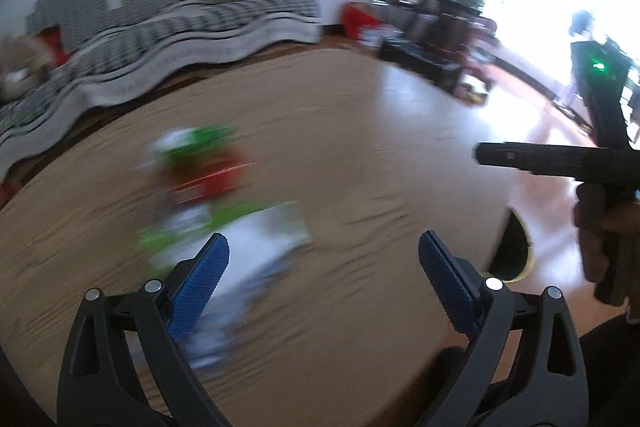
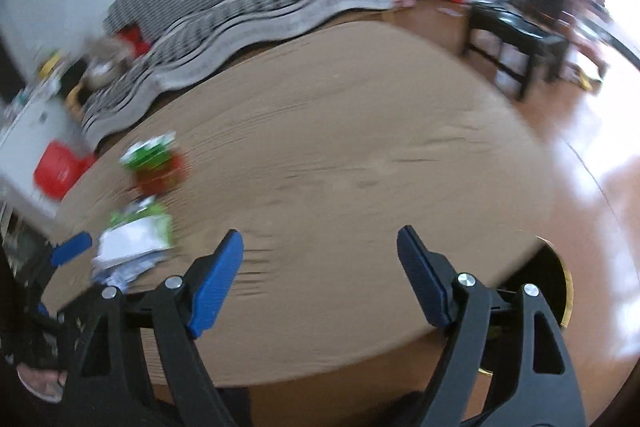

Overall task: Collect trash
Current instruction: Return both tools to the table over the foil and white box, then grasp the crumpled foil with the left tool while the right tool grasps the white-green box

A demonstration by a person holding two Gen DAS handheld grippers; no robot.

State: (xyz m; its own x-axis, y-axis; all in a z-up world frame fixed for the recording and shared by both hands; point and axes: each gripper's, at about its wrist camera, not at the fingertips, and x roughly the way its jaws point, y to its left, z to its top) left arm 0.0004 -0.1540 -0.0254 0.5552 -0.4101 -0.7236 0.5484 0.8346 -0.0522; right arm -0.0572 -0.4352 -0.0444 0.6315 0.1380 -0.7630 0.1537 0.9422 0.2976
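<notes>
Trash (image 1: 208,211) heaped on a round wooden table (image 1: 360,155), toward the left part of its top as seen from both wrists: green-and-red wrappers (image 1: 200,163) farther in, a pale sheet or flattened packet (image 1: 264,239) nearer the table's close edge. Heavily blurred, so printing and exact count unreadable. Lying loose, apparently just dropped there, nothing stacked or contained.

Left gripper (image 1: 324,263) hovering above the table's near edge, jaws spread wide, nothing between the blue pads; left pad overlapping the pale sheet in the picture, contact impossible to confirm through the blur. Right gripper (image 2: 320,267) likewise wide apart and empty, over bare wood to the right of the heap, well apart from it. Both angled downward at the tabletop, probably to keep the litter in sight for a pick.

Beside the table's right edge, low down: a dark round opening with a yellow rim (image 2: 560,291), likely a bin, sensibly close for drop-offs, though too little showing to be sure.

Left wrist view only: the other tool's black body (image 1: 560,163) with a hand (image 1: 612,239) on its grip at the table's right side, and a bright window beyond. Right wrist view only: a blue pad of the left tool (image 2: 72,247) poking in just left of the heap, a red box (image 2: 60,167) off the table's left edge, a dark bench (image 2: 516,35) beyond its far right, a sandalled foot (image 2: 40,383) below it. Striped sofa (image 2: 260,11) behind the table in both.
</notes>
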